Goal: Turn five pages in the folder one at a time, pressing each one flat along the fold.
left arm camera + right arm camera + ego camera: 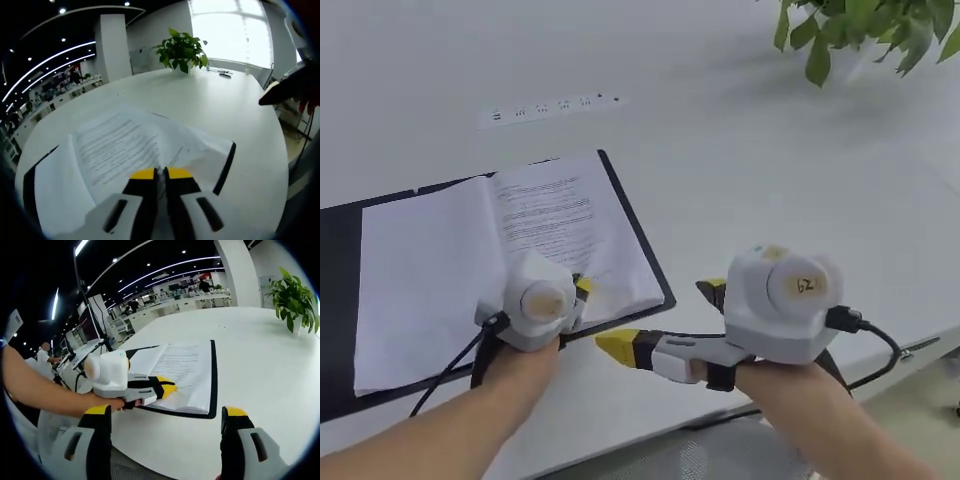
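One black folder [638,240] lies open on the white table [770,150]. Its left page [420,270] is blank and its right page [555,215] is printed and bulging upward. There are two hand-held grippers. The left hand-held gripper [582,290] has its jaws pinched narrow at the right page's near edge. The right hand-held gripper [663,317] hangs wide open beside the folder, holding nothing. One leafy plant [860,30] stands far back.

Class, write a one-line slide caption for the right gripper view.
Left gripper shut on a page of the open folder on a white table; right gripper open, facing it.
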The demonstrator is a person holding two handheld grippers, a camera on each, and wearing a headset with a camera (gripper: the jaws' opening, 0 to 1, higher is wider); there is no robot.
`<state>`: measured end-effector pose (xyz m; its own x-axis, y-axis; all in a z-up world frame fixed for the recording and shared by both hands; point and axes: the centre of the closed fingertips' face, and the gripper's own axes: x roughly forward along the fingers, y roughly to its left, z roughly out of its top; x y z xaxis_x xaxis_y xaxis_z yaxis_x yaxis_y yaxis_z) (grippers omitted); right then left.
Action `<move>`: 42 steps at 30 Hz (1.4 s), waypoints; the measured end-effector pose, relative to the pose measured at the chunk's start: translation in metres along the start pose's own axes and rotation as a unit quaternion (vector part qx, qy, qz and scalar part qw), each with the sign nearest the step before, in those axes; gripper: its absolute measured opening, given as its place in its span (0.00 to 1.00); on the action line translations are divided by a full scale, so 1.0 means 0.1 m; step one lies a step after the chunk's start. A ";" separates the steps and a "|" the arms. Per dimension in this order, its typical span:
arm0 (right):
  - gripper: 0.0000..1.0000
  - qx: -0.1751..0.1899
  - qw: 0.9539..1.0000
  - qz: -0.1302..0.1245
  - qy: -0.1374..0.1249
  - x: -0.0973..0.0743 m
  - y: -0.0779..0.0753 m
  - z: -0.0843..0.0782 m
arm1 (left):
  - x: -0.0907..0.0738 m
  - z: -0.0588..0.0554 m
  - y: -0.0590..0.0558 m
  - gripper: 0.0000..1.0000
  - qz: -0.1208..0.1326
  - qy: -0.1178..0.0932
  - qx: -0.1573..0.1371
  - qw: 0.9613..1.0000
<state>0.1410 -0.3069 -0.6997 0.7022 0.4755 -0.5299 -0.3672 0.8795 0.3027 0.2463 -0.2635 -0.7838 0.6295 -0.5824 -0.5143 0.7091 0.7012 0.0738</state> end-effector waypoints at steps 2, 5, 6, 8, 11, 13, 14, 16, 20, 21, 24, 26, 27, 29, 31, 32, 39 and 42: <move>0.90 0.002 1.000 0.002 0.002 0.03 -0.01 0.00 | -0.01 0.00 0.01 0.03 0.004 0.000 -0.010 1.000; 0.87 0.008 1.000 0.007 -0.002 0.08 -0.03 0.02 | 0.00 0.00 0.02 0.02 0.012 -0.006 -0.041 0.999; 0.85 0.013 1.000 0.010 -0.005 0.12 -0.05 0.03 | -0.01 0.00 0.02 0.01 0.013 -0.008 -0.055 0.998; 0.78 0.028 1.000 0.012 -0.006 0.19 -0.08 0.03 | -0.01 0.00 0.01 0.01 0.013 -0.008 -0.046 0.999; 0.68 0.068 0.998 0.016 0.006 0.34 -0.15 -0.03 | -0.01 0.00 0.02 0.01 0.012 -0.008 -0.047 0.999; 0.62 0.079 0.997 0.023 0.002 0.42 -0.18 -0.03 | -0.01 0.00 0.02 0.02 0.011 -0.009 -0.048 0.999; 0.60 0.079 0.997 0.022 0.004 0.45 -0.20 -0.04 | -0.01 0.00 0.02 0.02 0.012 -0.009 -0.048 0.999; 0.56 0.064 0.998 0.015 -0.002 0.49 -0.24 -0.01 | -0.01 0.01 0.02 0.02 0.012 -0.009 -0.049 0.999; 0.50 0.065 0.998 0.016 0.000 0.59 -0.32 0.02 | -0.02 0.01 0.03 0.02 0.012 -0.012 -0.051 0.999; 0.50 0.068 0.998 0.014 0.007 0.62 -0.36 0.01 | -0.02 0.01 0.03 0.02 0.012 -0.012 -0.050 0.999; 0.50 0.077 0.997 0.012 0.012 0.68 -0.42 -0.01 | -0.02 0.02 0.04 0.02 0.011 -0.013 -0.052 0.999; 0.50 0.090 0.996 0.017 0.015 0.70 -0.42 -0.03 | -0.02 0.02 0.04 0.02 0.011 -0.013 -0.053 0.998; 0.49 0.091 0.996 0.016 0.014 0.71 -0.43 -0.03 | -0.02 0.02 0.04 0.02 0.011 -0.013 -0.052 0.998; 0.49 0.092 0.996 0.015 0.015 0.72 -0.43 -0.03 | -0.02 0.02 0.05 0.02 0.011 -0.014 -0.053 0.998; 0.48 0.101 0.995 0.019 0.018 0.73 -0.42 -0.06 | -0.02 0.02 0.05 0.02 0.011 -0.014 -0.052 0.998; 0.48 0.102 0.994 0.018 0.019 0.73 -0.43 -0.06 | -0.02 0.02 0.05 0.02 0.011 -0.014 -0.053 0.998; 0.39 0.108 0.994 0.016 0.021 0.72 -0.45 -0.10 | -0.02 0.02 0.05 0.02 0.010 -0.014 -0.052 0.998; 0.36 0.106 0.994 0.013 0.017 0.70 -0.47 -0.09 | -0.02 0.02 0.05 0.02 0.010 -0.015 -0.053 0.998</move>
<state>0.2020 -0.3148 -0.7576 0.6724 0.5016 -0.5443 -0.2456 0.8449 0.4752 0.2488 -0.2599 -0.7807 0.6535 -0.5786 -0.4880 0.6593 0.7518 -0.0086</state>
